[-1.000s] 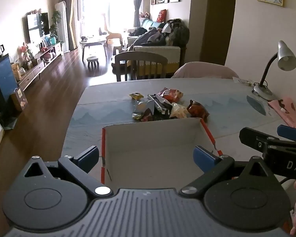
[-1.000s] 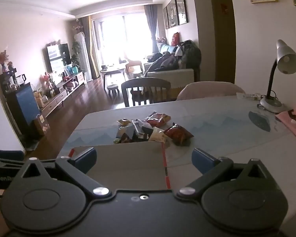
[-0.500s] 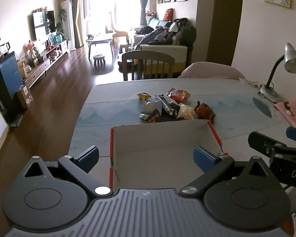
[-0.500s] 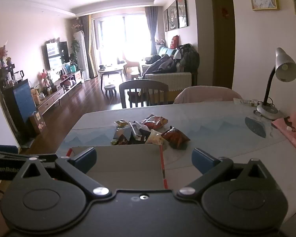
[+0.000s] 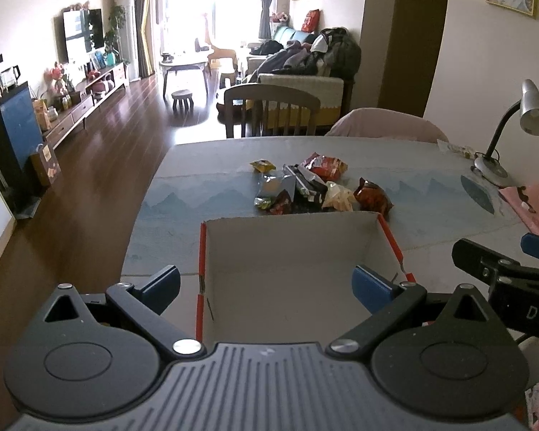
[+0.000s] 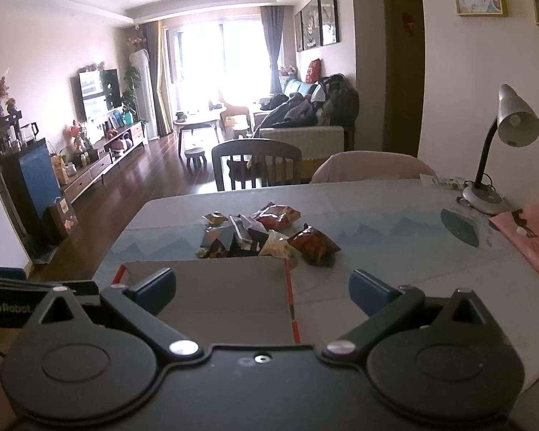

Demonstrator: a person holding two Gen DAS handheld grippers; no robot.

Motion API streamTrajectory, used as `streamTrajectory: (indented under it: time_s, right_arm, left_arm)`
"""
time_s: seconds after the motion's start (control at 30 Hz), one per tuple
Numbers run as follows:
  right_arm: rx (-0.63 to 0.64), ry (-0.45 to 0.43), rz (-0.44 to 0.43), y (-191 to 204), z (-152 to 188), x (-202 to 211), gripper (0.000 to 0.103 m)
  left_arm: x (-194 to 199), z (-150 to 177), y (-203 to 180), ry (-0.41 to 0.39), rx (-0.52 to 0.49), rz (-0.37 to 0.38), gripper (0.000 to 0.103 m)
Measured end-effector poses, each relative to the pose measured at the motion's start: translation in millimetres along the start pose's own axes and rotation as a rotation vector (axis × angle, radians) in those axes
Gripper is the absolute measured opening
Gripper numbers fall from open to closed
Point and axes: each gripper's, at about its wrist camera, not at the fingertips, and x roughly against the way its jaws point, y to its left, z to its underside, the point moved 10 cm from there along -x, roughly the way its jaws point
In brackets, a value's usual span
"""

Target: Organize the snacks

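Observation:
A pile of snack packets lies mid-table, just beyond an open cardboard box with red-edged walls and nothing visible inside. My left gripper hovers open over the near side of the box, holding nothing. My right gripper is open too, above the box's right wall, its fingers empty. The right gripper's body shows at the right edge of the left wrist view. A dark red packet sits at the pile's right end.
A grey desk lamp stands at the table's far right, beside a pink cloth. Two chairs stand behind the table's far edge. The table's left edge drops to wooden floor.
Both grippers have drawn back and risen slightly, so the box and snack pile sit a little farther off and more to the right in the left view. Fingers stayed open.

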Motion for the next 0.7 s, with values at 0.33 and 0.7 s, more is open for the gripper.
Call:
streamTrajectory:
  time_s: [0.33, 0.7]
  right_arm:
    - [-0.006, 0.012, 0.005, 0.5, 0.5, -4.4, 0.103]
    - [-0.013, 0.017, 0.013, 0.7, 3.7, -9.0, 0.103]
  left_arm:
    - [-1.4, 6.9, -3.9, 0.014, -0.011, 0.014, 0.102]
    - [0.9, 10.0, -9.6, 0.018, -0.024, 0.033, 0.102]
